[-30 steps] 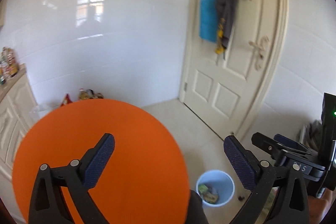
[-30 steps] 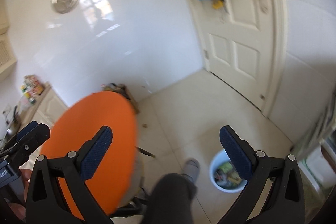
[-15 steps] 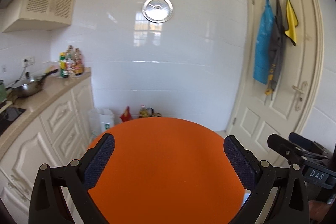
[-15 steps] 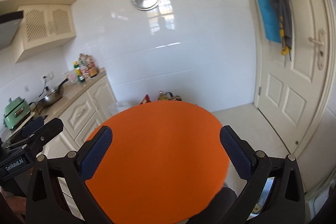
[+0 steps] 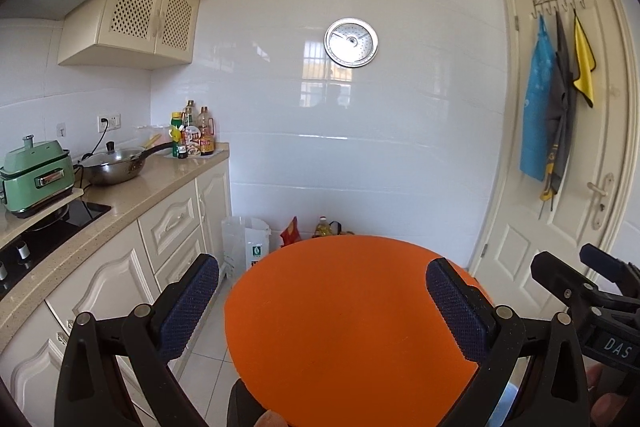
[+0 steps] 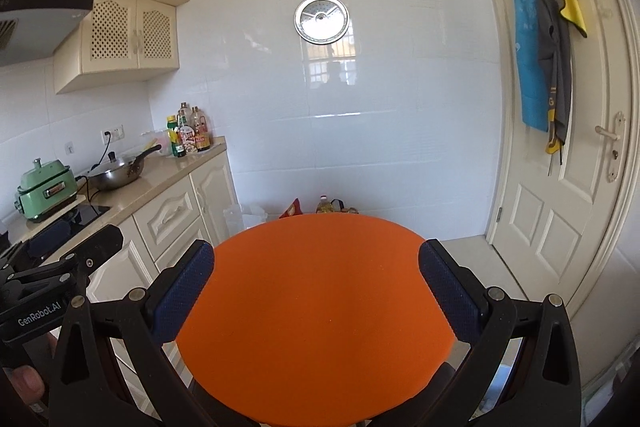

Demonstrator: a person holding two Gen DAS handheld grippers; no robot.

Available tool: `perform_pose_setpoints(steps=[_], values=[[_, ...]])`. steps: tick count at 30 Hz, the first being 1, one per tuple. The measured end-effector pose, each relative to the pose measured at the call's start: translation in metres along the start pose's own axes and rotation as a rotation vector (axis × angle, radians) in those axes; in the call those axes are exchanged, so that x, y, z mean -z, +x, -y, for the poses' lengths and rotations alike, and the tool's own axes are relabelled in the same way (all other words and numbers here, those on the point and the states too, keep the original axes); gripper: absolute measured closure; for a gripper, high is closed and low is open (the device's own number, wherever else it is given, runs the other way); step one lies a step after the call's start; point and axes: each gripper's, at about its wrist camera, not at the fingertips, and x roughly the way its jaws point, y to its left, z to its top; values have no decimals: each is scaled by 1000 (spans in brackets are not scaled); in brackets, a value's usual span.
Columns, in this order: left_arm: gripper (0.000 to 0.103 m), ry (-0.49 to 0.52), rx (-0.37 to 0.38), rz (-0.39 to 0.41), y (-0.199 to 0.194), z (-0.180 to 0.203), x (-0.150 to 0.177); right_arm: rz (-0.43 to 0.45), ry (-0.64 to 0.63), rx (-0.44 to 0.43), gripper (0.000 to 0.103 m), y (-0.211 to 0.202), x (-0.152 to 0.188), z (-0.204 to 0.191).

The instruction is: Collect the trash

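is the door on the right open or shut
Shut. The white door sits flush in its frame in both wrist views, with no gap at its edge, and cloths hang flat on its hook rack.

A home kitchen: left of the claw, cream cabinets (image 5: 168, 223) carry a wok (image 5: 114, 167), green cooker (image 5: 36, 179) and sauce bottles (image 5: 194, 137), aprons (image 5: 548, 115) hanging on the door at right.
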Motion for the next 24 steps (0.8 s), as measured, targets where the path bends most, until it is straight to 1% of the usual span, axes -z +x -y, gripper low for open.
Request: perform_pose_setpoints(steps=[2,4,10,20,24], values=[[1,-9,1,8,3,2,-2,2,-9,2,0,-2,2,-1],[1,-15,-13,22,0,4,1,4,-11,1,0,-3,4,-4],[1,-21,-30,16,0,12,6,5,-1,5,0,-1,5,-1],[1,-25,-21,-1,5,24,6,7,-1,15,0,-3,9,-1],[1,-22,-40,4,4,30,6,7,0,9,0,-3,9,1]])
